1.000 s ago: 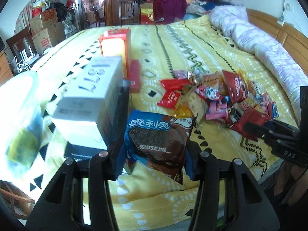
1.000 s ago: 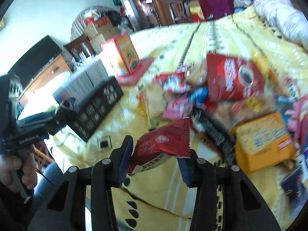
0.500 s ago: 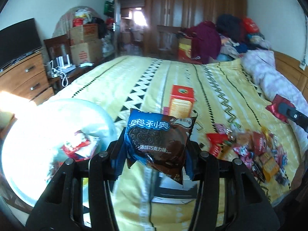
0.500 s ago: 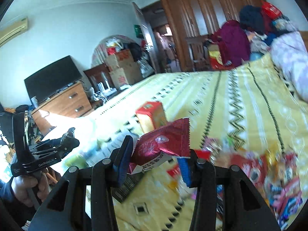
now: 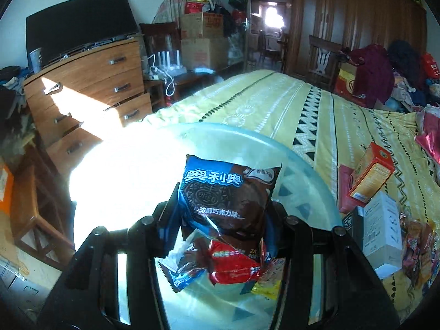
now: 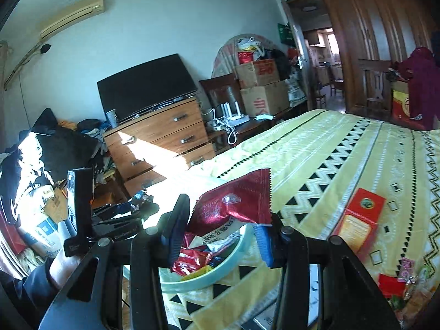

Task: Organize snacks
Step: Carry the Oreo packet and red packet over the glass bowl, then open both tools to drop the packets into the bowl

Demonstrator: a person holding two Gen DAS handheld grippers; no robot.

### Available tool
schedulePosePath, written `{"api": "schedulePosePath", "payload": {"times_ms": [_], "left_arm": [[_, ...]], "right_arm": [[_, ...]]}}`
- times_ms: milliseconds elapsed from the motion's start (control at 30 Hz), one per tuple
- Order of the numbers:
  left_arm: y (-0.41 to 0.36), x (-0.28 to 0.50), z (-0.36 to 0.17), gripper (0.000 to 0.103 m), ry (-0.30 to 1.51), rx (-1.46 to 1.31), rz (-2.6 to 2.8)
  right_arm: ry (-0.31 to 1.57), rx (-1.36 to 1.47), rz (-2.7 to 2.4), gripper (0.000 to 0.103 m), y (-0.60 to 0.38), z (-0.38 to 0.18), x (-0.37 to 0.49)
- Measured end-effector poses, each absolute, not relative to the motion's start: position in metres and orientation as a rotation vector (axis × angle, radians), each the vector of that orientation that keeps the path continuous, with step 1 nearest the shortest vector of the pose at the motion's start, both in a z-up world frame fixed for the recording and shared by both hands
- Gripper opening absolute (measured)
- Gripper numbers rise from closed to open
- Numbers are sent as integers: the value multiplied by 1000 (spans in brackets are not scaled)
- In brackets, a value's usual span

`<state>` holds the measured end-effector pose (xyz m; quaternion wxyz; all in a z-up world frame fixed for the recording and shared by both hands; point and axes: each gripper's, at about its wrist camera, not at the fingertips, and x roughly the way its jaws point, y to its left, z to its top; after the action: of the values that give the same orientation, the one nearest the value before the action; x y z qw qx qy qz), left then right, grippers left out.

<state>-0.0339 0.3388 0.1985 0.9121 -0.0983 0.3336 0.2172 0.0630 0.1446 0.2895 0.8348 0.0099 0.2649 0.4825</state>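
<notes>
Left wrist: left gripper [image 5: 222, 220] holds Oreo packet [image 5: 228, 195] inside bowl rim [image 5: 310, 173].

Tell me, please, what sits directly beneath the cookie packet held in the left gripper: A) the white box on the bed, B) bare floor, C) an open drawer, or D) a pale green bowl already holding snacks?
D: in the left wrist view the cookie packet, clamped in the left gripper, hangs over the pale green bowl, with a red packet lying inside it below.
</notes>
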Motion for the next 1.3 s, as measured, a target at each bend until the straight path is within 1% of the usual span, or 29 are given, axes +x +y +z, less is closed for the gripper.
{"api": "schedulePosePath", "payload": {"times_ms": [167,333,633,1300], "left_arm": [[349,-30,175,50,756,-224,443],[354,-34,180,50,755,-233,424],[367,-41,180,50,759,-261,405],[372,-37,181,51,772,-263,403]], "right_arm": [[653,-20,1096,49,213,258,58],[704,-41,1108,48,244,236,60],[709,-43,1102,48,250,244,65],[724,-33,1099,50,251,242,64]]}}
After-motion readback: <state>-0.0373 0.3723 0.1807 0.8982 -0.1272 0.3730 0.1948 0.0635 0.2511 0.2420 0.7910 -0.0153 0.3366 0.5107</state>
